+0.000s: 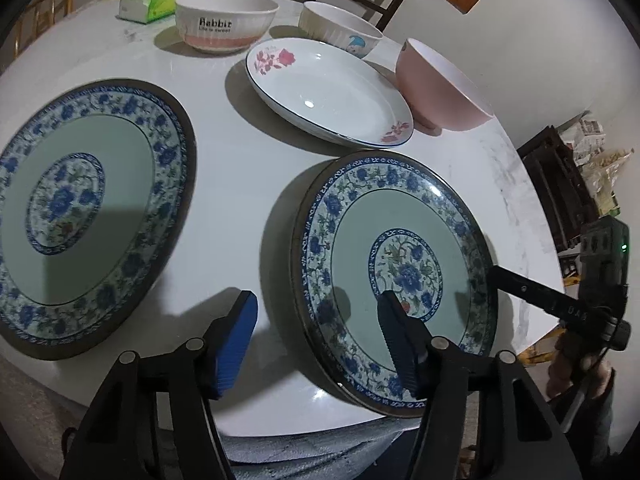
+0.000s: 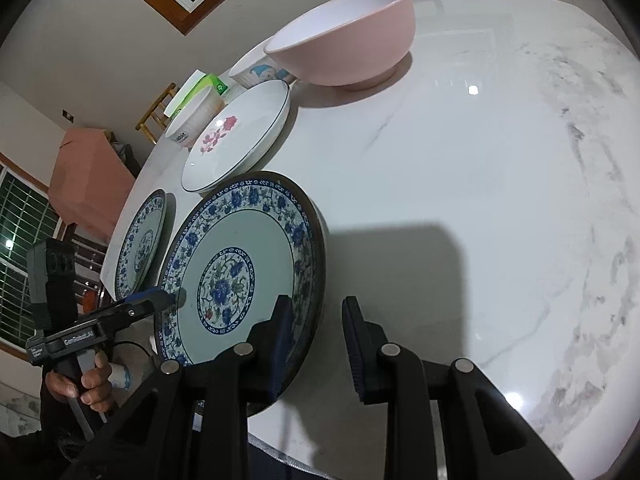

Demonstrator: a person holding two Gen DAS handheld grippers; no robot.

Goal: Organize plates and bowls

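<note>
Two grippers are set astride opposite edges of the nearer blue-patterned plate [image 1: 394, 276], which lies flat on the white marble table [image 1: 248, 184] close to its near edge. The left gripper [image 1: 316, 344] has one pad over the plate's face and the other out over bare table, so the near-left rim lies between its jaws; a gap shows on both sides, and I judge them open and not pressing. The right gripper [image 2: 316, 348] straddles the opposite rim likewise, one pad over the plate's border and the other over the table; its jaws are narrower but also show daylight, so no grip is made. A second plate of the same pattern [image 1: 80, 216] lies to the left, apart from the first, and appears the natural base for a stack. A white plate with pink flowers [image 1: 328, 92], a pink bowl [image 1: 444, 88], a lettered bowl [image 1: 226, 20] and a cartoon-printed bowl [image 1: 340, 28] stand further back, untouched. Recommendation: seat each outer pad under the lip before closing, close both sides evenly, and lift level. The glaze looks slick and the rim thin, so a one-sided pinch may tip the plate or slide it off the table's edge.
</note>
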